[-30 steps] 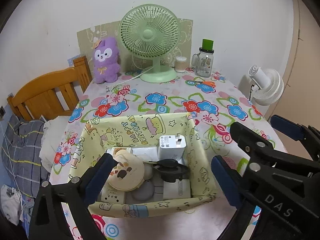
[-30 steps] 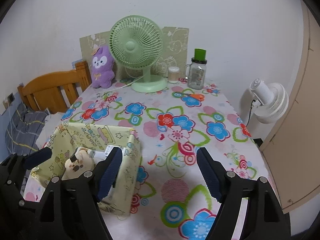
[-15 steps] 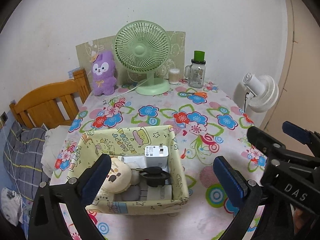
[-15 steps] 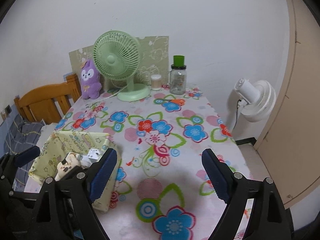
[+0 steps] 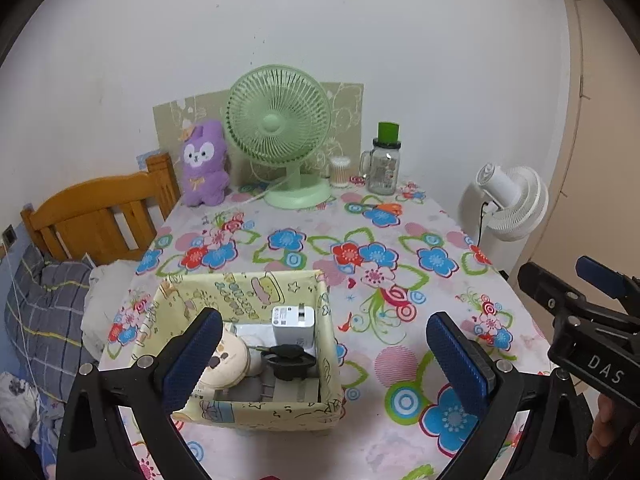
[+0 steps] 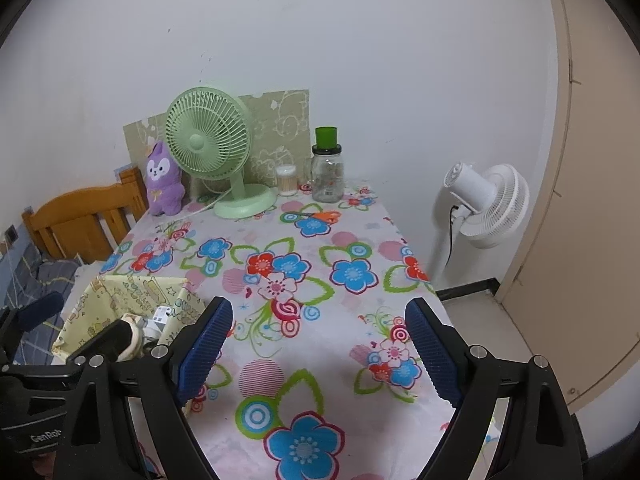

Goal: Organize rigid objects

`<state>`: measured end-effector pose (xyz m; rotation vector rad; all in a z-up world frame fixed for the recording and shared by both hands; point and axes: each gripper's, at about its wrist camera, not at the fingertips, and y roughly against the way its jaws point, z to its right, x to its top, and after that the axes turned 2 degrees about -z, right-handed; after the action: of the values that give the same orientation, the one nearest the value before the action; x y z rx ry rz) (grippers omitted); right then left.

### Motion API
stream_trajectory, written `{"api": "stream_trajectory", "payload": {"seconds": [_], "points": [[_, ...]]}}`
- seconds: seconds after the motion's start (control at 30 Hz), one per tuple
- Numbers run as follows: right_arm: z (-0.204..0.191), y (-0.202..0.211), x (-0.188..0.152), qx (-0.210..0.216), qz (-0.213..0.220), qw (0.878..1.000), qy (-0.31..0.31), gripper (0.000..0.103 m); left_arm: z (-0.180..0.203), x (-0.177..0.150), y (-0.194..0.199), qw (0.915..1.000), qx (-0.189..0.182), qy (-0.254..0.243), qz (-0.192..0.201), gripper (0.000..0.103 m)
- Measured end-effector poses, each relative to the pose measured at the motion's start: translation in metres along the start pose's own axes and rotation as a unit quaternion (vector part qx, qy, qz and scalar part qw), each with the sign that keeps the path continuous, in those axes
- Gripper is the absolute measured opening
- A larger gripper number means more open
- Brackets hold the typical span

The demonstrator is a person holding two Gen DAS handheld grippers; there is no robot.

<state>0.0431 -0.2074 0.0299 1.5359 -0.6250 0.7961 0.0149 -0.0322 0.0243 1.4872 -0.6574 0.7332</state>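
Toward seven o'clock on the flowered bench point(image 5: 400, 240) sits the yellow fabric bin point(image 5: 256, 292), holding a white charger point(image 5: 292, 324), a round cream case point(image 5: 224, 364) and a black clip point(image 5: 286, 358). Left gripper point(image 5: 320, 356) and right gripper point(image 6: 318, 350) both gape wide, empty, the right's jaws having just been opening.

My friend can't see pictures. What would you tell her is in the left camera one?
A yellow cartoon box sits on a flowery table, holding a white charger, a round cream thing and black scissors. The left gripper hangs open and empty above it. A green fan stands behind.
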Motion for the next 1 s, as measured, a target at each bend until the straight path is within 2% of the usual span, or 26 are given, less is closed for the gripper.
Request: {"api": "stream_trajectory", "payload": {"seconds": [0.43, 0.63, 1.0], "points": [[0.003, 0.011, 0.004, -0.003, 0.019, 1.000, 0.005, 0.094, 0.006, 0.008, 0.012, 0.9996, -0.002, 0.012, 0.026, 0.103], [0.007, 0.010, 0.005, -0.009, 0.022, 1.000, -0.004, 0.095, 0.013, 0.010, 0.012, 0.9996, 0.000, -0.008, 0.028, 0.103], [0.009, 0.006, 0.006, -0.010, 0.020, 1.000, -0.009, 0.095, 0.015, 0.010, 0.008, 0.9997, -0.005, -0.004, 0.024, 0.103]]}}
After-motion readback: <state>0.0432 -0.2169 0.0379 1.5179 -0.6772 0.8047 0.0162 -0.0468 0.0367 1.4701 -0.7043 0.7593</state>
